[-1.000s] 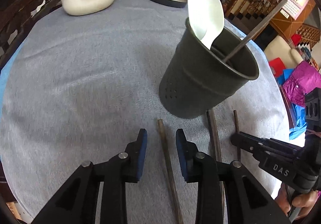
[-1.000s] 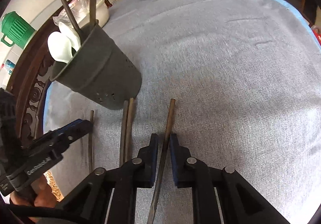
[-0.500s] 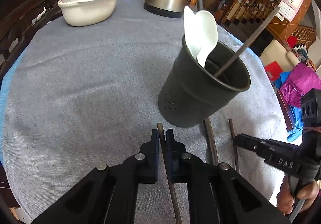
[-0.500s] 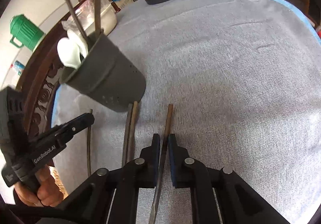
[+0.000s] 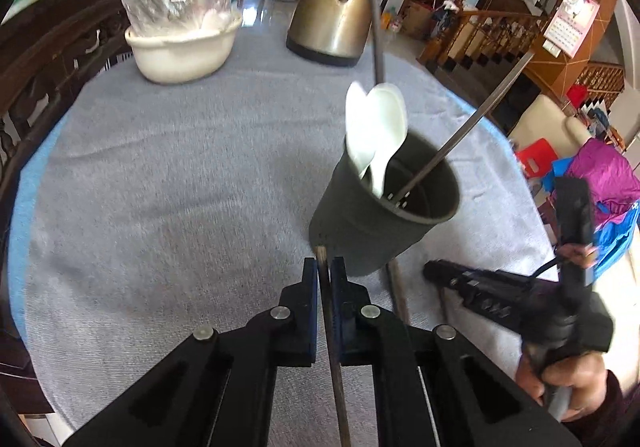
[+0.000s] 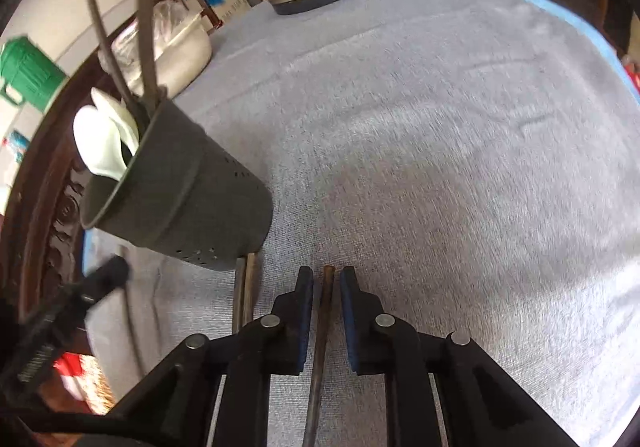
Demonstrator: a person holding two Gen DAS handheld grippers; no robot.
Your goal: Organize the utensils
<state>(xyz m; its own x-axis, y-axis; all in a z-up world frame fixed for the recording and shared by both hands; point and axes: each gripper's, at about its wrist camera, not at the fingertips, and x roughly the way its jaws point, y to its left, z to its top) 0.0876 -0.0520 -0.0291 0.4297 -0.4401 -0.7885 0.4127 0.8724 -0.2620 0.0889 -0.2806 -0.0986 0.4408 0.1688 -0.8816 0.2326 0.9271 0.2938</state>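
Left wrist view: the left gripper (image 5: pixel 325 267) has its fingers (image 5: pixel 310 287) closed on a dark chopstick (image 5: pixel 332 335), which runs lengthwise between the pads with its tip protruding just past them. Directly ahead and slightly right of the fingertips stands a dark utensil holder (image 5: pixel 380 223) on the grey cloth-covered counter (image 5: pixel 180 187). The holder contains two white spoons (image 5: pixel 376 127) and two upright chopsticks (image 5: pixel 460 135). Another chopstick (image 5: pixel 398 295) lies on the counter just right of the fingers. The right gripper (image 5: pixel 472 283) appears further right, blurred. Far ahead sit a cream basin (image 5: pixel 180 51) and a brass-coloured kettle (image 5: pixel 332 15).

Right wrist view: the right gripper (image 6: pixel 326 279) has its fingers (image 6: pixel 352 307) slightly apart; a chopstick (image 6: pixel 320 339) runs between them, with visible gaps on both sides. Whether the pads touch it cannot be determined. The utensil holder (image 6: pixel 180 199) is ahead and left of the fingers. Two chopsticks (image 6: pixel 245 291) lie side by side just left of the fingers.
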